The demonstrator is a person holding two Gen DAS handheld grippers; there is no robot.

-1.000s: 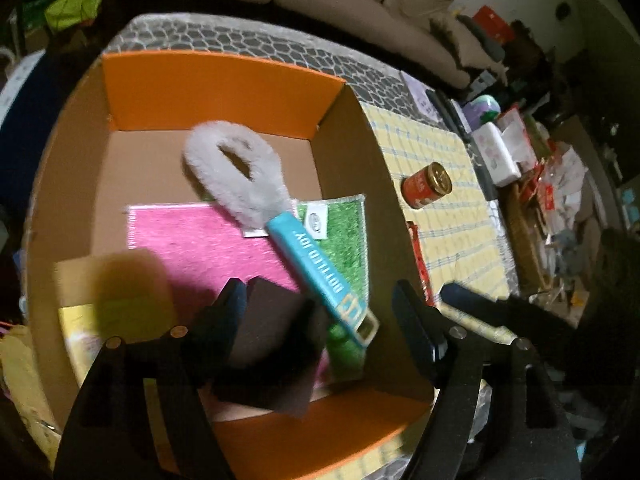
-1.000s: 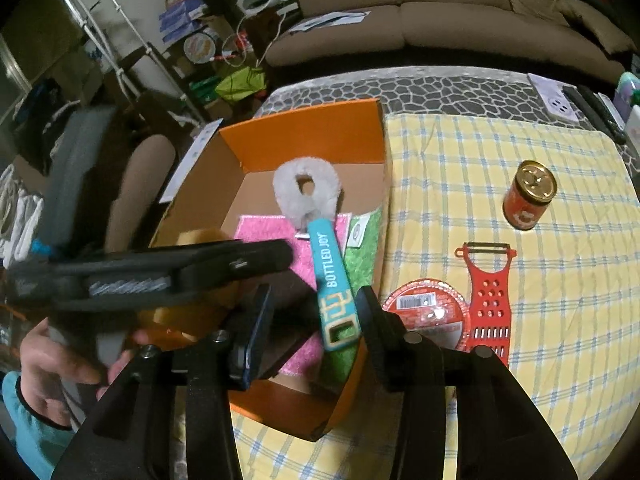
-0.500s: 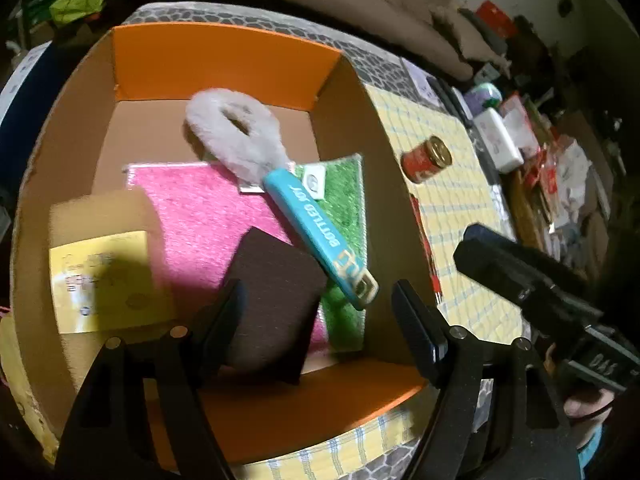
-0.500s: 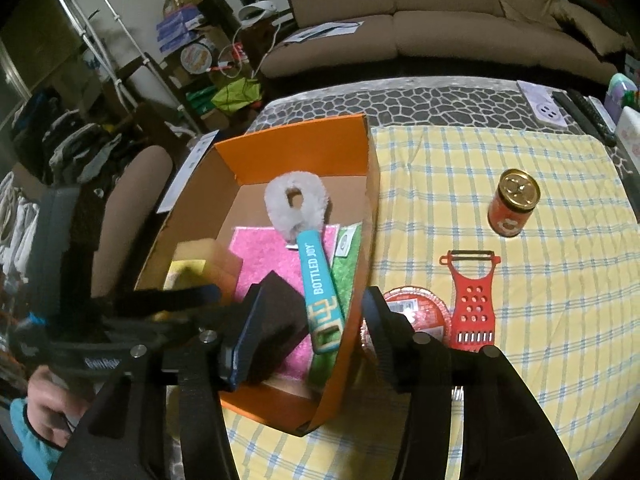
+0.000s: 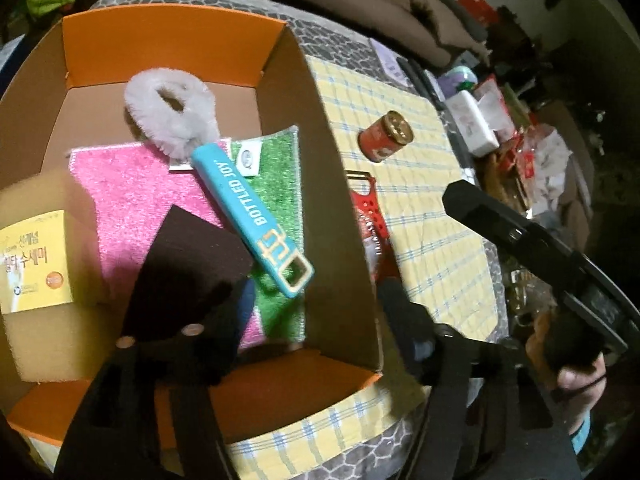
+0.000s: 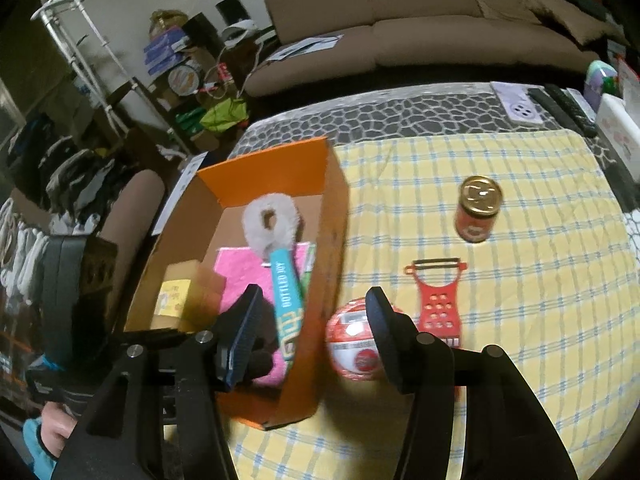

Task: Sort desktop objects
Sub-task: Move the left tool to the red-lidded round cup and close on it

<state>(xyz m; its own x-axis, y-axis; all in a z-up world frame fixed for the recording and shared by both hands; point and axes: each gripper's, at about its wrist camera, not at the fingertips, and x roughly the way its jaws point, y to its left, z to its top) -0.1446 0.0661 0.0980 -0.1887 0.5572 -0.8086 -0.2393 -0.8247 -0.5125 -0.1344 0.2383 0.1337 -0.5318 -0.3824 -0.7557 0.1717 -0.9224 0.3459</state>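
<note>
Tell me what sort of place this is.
Most likely a lived-in home living room: a brown sofa stands behind the table with its yellow checked cloth, and clothes hang on a rack at the left.

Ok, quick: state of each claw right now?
Left claw: open, holding nothing, above the box.
Right claw: open, holding nothing.

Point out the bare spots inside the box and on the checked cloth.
Box: bare floor behind the fluffy brush, by the far orange flap; the rest is crowded with cloths and sponges. Checked cloth: open right of the can and peeler; crowded beside the box.
</note>
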